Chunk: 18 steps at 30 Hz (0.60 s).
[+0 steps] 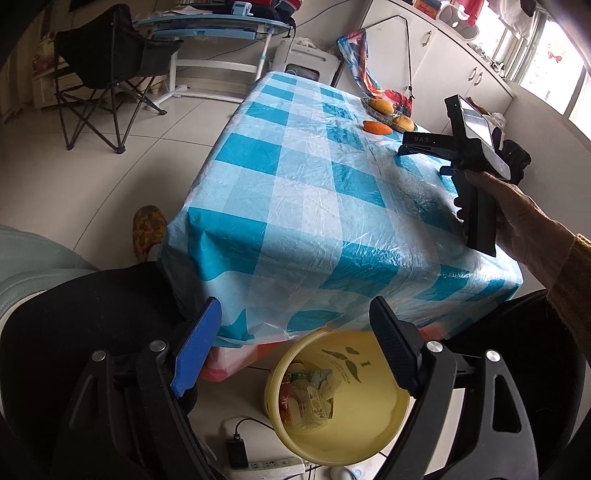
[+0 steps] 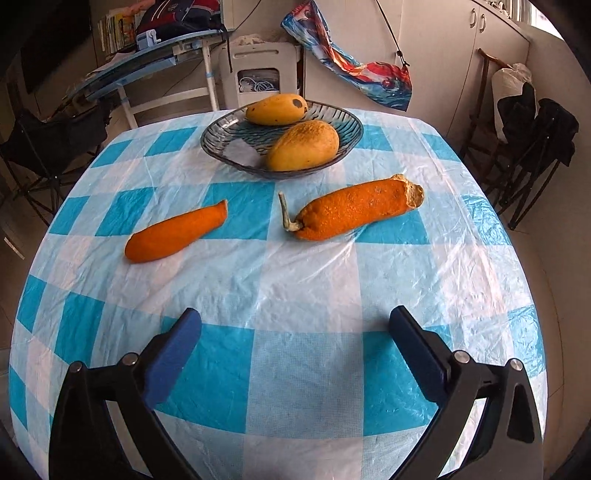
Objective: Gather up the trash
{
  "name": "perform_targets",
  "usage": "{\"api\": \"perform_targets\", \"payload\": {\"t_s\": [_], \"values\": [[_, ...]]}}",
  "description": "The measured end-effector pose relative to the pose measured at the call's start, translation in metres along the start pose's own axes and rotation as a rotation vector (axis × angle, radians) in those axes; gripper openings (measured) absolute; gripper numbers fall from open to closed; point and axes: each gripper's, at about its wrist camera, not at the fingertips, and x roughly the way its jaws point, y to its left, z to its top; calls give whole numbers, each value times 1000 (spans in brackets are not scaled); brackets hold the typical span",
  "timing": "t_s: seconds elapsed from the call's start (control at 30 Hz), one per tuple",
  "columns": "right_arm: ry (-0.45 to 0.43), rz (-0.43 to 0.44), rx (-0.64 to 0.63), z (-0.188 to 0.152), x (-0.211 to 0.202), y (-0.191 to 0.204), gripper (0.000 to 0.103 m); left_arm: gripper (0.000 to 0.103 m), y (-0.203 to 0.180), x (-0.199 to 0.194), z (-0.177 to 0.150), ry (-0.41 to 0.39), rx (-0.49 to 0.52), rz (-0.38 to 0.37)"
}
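Observation:
Two orange peels lie on the checked tablecloth (image 2: 295, 280): a smooth piece (image 2: 173, 232) at the left and a longer one with a stem (image 2: 354, 208) at the right. My right gripper (image 2: 295, 332) hangs open over the cloth, short of both peels, with nothing between its fingers. My left gripper (image 1: 295, 332) is open and empty above a yellow bin (image 1: 369, 446) on the floor at the table's near edge. Inside the bin lie cartons and wrappers (image 1: 306, 398). A hand (image 1: 517, 214) holds the right gripper over the table.
A glass bowl (image 2: 221, 144) with two mangoes (image 2: 303, 146) stands behind the peels. A power strip (image 1: 266, 465) and cables lie by the bin. A slipper (image 1: 146, 229), a folding chair (image 1: 107, 74) and a desk (image 1: 207, 29) stand left of the table; dark chairs (image 2: 532, 122) stand to its right.

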Motion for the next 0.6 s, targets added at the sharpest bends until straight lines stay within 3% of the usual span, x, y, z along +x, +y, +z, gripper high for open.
{"api": "perform_targets", "payload": {"t_s": [0.2,0.43,0.6], "values": [[0,-1,-1,0,-1,1,97,82,4,1,-4,27,-27,-33],[0,-1,-1,0,-1,0,97,83,-19,6,-14,61,97,5],[0,-1,-1,0,-1,0,97,84,-19,4,-14,58,103,-8]]}}
